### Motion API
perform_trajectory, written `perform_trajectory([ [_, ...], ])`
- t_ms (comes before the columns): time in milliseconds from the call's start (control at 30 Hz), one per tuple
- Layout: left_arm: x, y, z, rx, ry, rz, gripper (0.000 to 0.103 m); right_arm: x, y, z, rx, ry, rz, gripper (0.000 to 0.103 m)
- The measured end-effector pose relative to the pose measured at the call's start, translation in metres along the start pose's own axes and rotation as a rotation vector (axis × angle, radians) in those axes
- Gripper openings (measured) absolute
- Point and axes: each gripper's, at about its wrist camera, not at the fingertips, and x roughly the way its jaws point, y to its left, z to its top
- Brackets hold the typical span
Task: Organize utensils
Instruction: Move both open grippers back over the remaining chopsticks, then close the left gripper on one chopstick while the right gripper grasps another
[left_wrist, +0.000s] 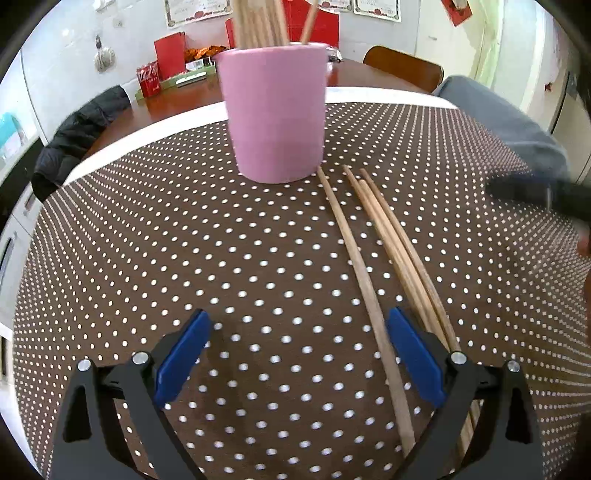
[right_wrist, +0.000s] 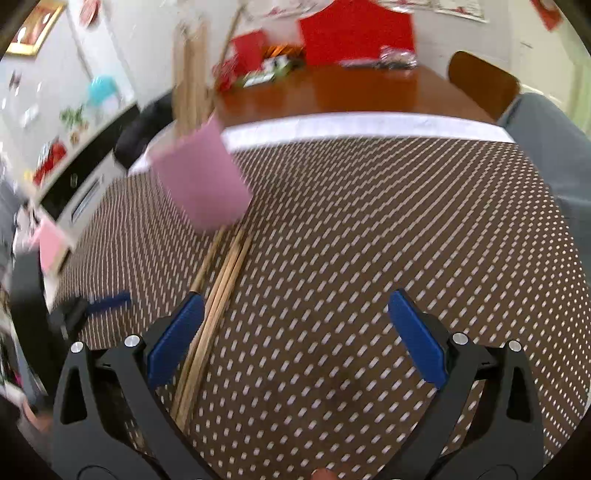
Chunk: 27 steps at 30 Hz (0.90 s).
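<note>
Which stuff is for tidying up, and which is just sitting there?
For the job:
- pink cup
- loose chopsticks on the cloth
- left tool, right tool, both open

Just there:
- red can
- black jacket
- wooden chair

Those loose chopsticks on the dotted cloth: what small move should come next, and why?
Probably shift the left gripper slightly rightward and close on the single chopstick. Its jaws are open and empty, that stick lies just inside the right finger, and the pink cup already holds others.
</note>
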Motion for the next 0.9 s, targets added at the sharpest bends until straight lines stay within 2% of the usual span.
perform_trajectory([
  [133,0.002,0.015,-0.002,-0.012,-0.010,-0.035,0.096,0.015,0.023,-0.022,-0.067,0.067,-0.025,0.097],
  [300,0.000,0.021,-0.004,0.004,-0.015,-0.043,0.096,0.023,0.034,-0.033,-0.066,0.063,-0.031,0.097],
  [400,0.003,0.017,0.000,-0.001,-0.018,-0.043,0.096,0.033,0.044,-0.039,-0.136,0.088,-0.115,0.097],
  [633,0.007,0.022,0.001,-0.004,-0.018,-0.032,0.096,0.026,0.052,-0.046,-0.181,0.083,-0.195,0.097],
  [667,0.007,0.023,0.001,-0.005,-0.017,-0.028,0.096,0.027,0.054,-0.046,-0.190,0.092,-0.206,0.093],
  [800,0.006,0.028,0.002,-0.018,-0.019,0.004,0.096,0.035,0.053,-0.038,-0.177,0.113,-0.216,0.090],
  [900,0.007,0.033,0.004,-0.027,-0.016,-0.015,0.096,0.038,0.050,-0.029,-0.156,0.111,-0.176,0.071],
])
